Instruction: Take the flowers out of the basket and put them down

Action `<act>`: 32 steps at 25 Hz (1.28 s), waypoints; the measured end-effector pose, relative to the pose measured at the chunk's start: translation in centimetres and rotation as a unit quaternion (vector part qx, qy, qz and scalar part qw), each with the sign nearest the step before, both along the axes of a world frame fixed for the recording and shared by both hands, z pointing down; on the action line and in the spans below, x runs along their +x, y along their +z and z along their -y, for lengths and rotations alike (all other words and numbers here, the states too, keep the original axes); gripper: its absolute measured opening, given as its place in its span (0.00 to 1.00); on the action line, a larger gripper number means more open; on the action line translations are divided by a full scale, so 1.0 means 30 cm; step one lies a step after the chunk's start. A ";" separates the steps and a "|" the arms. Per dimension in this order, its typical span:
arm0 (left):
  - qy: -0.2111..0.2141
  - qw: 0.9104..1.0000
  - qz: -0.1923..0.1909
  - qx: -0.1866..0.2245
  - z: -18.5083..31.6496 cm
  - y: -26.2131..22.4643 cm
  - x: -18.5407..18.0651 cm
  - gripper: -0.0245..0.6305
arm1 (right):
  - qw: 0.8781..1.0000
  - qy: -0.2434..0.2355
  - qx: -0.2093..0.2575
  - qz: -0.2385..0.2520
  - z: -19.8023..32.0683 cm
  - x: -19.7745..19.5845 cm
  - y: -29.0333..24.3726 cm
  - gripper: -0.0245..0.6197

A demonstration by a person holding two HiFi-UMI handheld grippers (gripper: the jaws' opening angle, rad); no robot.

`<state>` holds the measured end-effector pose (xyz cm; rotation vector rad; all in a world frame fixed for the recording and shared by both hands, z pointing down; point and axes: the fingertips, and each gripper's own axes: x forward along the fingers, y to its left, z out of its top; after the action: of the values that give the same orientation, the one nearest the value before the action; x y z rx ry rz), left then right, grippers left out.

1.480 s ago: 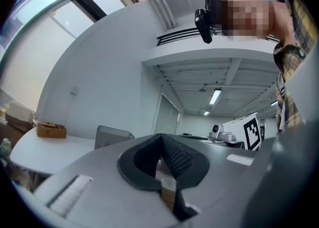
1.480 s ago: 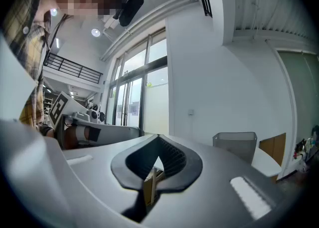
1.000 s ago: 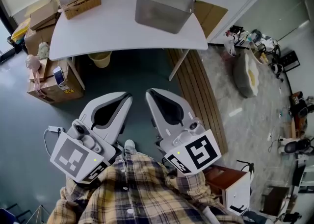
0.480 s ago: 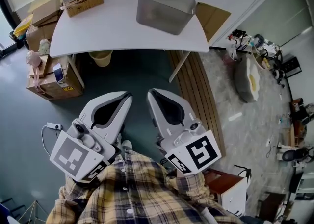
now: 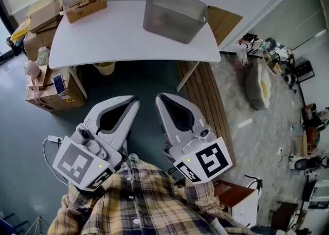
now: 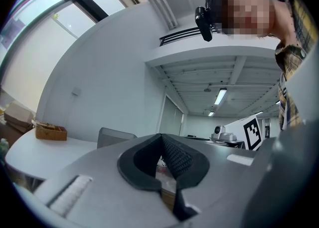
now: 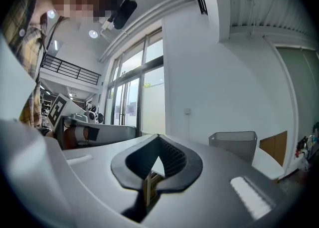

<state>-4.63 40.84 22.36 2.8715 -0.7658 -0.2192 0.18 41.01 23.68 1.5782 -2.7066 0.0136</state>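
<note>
Table + grey basket sit lower in head view vs 1 s ago, so approach is underway. Left gripper & right gripper both clenched, empty. Flowers not visible yet.

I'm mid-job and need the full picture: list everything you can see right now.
grey rectangular basket: one, grey, far right part of the table; no flowers can be made out in it
white table: one, white, ahead of both grippers, against the wall
small woven box: one, tan, table's far left corner
cardboard boxes: several, brown, floor left of the table
small bin: one, pale yellow, under the table
slatted wooden board: one, brown, floor by the table's right leg
cardboard sheet: one, brown, behind the table's right end
low cabinet: one, white, brown top, lower right
left gripper: one, grey, jaws together, empty
right gripper: one, grey, jaws together, empty
checked shirt: one, yellow plaid, bottom edge
</note>
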 end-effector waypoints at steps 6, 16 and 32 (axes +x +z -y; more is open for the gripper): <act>0.010 1.000 -0.001 -0.004 0.209 0.008 -0.029 0.06 | 1.000 0.014 -0.005 -0.001 0.201 -0.024 0.009 0.05; 0.024 1.000 0.004 -0.002 0.565 0.014 -0.100 0.06 | 0.999 0.036 -0.005 -0.004 0.559 -0.074 0.007 0.05; 0.050 0.998 0.014 -0.020 0.896 0.064 -0.146 0.06 | 0.998 0.058 -0.038 -0.010 0.865 -0.138 0.089 0.05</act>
<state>-9.02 13.95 24.26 2.8712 -0.6220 -0.1497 -3.95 15.07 26.36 1.7007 -2.5638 0.1011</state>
